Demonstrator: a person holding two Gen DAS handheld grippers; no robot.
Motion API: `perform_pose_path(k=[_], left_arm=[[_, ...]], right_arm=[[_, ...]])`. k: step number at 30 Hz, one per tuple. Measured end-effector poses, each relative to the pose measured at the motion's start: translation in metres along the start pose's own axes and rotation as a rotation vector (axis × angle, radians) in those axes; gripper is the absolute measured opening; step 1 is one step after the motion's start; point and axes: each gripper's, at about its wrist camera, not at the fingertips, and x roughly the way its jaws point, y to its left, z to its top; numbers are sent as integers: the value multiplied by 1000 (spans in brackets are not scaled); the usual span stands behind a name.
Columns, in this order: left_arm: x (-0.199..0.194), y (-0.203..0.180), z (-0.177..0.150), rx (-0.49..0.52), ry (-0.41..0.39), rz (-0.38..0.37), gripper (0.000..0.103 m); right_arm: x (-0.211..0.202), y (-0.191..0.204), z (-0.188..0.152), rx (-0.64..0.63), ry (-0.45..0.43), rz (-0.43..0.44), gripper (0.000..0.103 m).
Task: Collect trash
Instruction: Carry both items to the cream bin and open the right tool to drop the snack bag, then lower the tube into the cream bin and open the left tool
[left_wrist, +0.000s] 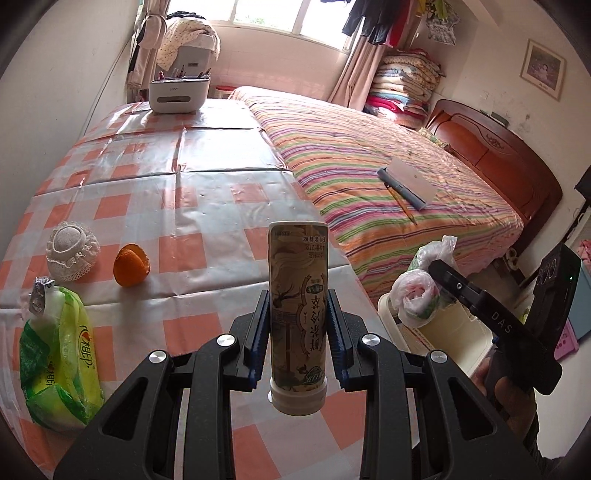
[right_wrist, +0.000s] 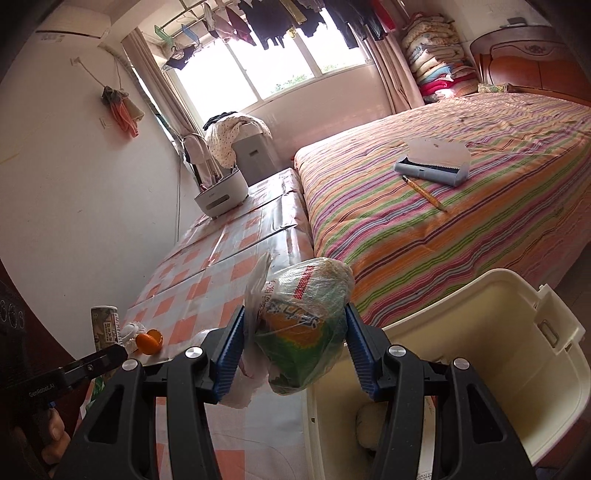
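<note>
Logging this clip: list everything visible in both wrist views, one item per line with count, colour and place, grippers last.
bottle: 1, beige printed, cap towards the camera, between the left gripper's fingers
bagged wrapper: 1, clear plastic over green and orange, between the right gripper's fingers
bin: 1, cream, beside the table, below the right gripper
orange peel: 1, orange, on the table
lace cover: 1, white, on the table left of the peel
green packet: 1, green and yellow, table's near left
table: 1, orange-and-white check cloth
bed: 1, striped cover
left gripper: black, blue pads
right gripper: black, blue pads
</note>
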Motion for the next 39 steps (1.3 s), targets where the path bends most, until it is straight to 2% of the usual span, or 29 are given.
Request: perform_pose_path(k=[7, 11, 21, 25, 28, 33, 39], left_arm=[[8, -37, -8, 55, 20, -50, 28], [11, -59, -13, 90, 28, -65, 28], [26, -94, -20, 114, 67, -112, 28], [30, -106, -19, 122, 77, -127, 28], [34, -115, -19, 131, 81, -135, 28], [42, -132, -18, 149, 98, -154, 28], [61, -155, -18, 178, 134, -172, 28]], right_arm=[[-35, -18, 2, -8, -122, -97, 51], [-49, -25, 2, 12, -174, -125, 51], [-60, -42, 3, 67, -198, -178, 56], [-60, -48, 4, 105, -193, -182, 68], [-65, -55, 4, 146, -215, -170, 70], [-85, -66, 4, 213, -310, -156, 70], [-105, -80, 4, 288, -409, -140, 75]])
